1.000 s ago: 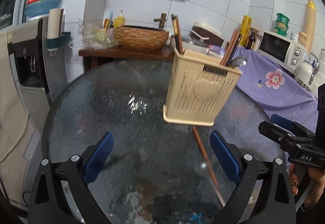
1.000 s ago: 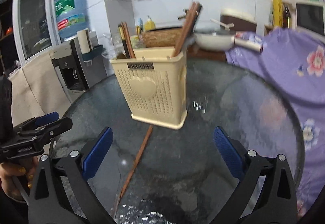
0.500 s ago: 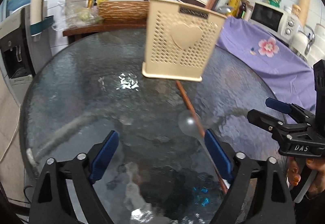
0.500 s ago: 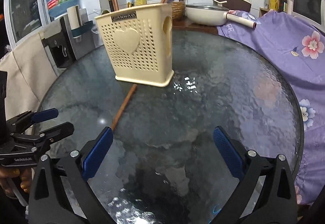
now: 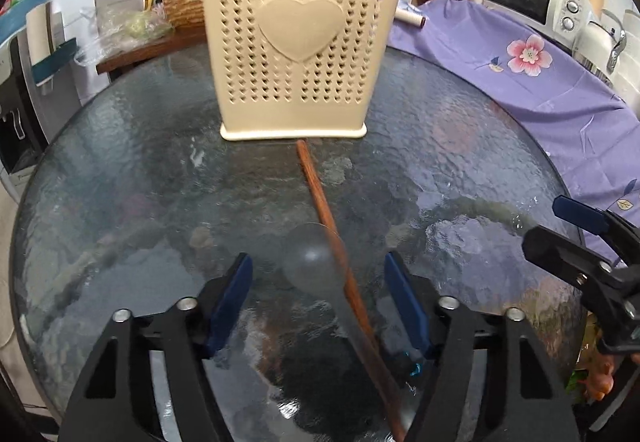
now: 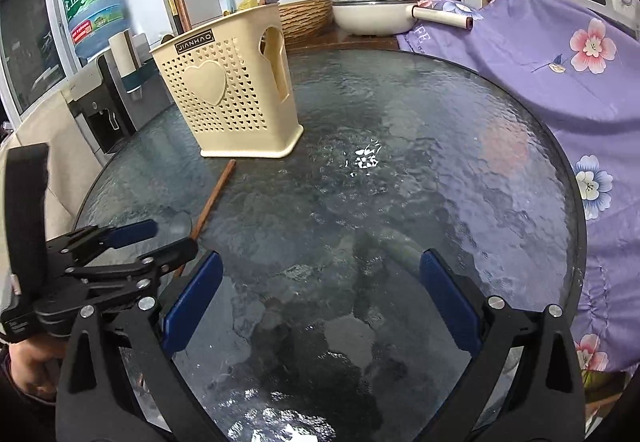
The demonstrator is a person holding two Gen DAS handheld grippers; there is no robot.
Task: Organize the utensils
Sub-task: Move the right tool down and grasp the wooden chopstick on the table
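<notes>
Over the last second your left gripper [image 5: 318, 302] has dropped from a high, backed-off view toward the glass table [image 5: 120, 201], so the wooden chopstick [image 5: 320, 209] and the clear spoon [image 5: 310, 262] that earlier lay well ahead of the fingers now sit right between them. That puts you in the approach to a pick, with nothing lifted yet and both loose utensils left to stow. The left jaws stand wide apart and hold nothing; the blue fingertips [image 5: 234, 290] flank the spoon bowl, while the chopstick runs diagonally from just in front of the cream utensil holder [image 5: 296, 53] back under the right-hand finger. The holder stands upright straight ahead of this gripper, with chopsticks and a dark ladle already in it (the right wrist view shows them best). Your right gripper [image 6: 316, 296] has swung further right than it was, and it too is spread open and empty, hovering above bare glass with the holder [image 6: 232, 93] ahead and to its left. From that view the left gripper [image 6: 132, 242] sits low, pointed toward the holder, its tips at the chopstick [image 6: 214, 197]. Judging by the crossing, closing here could catch both pieces, so pick one before squeezing.
</notes>
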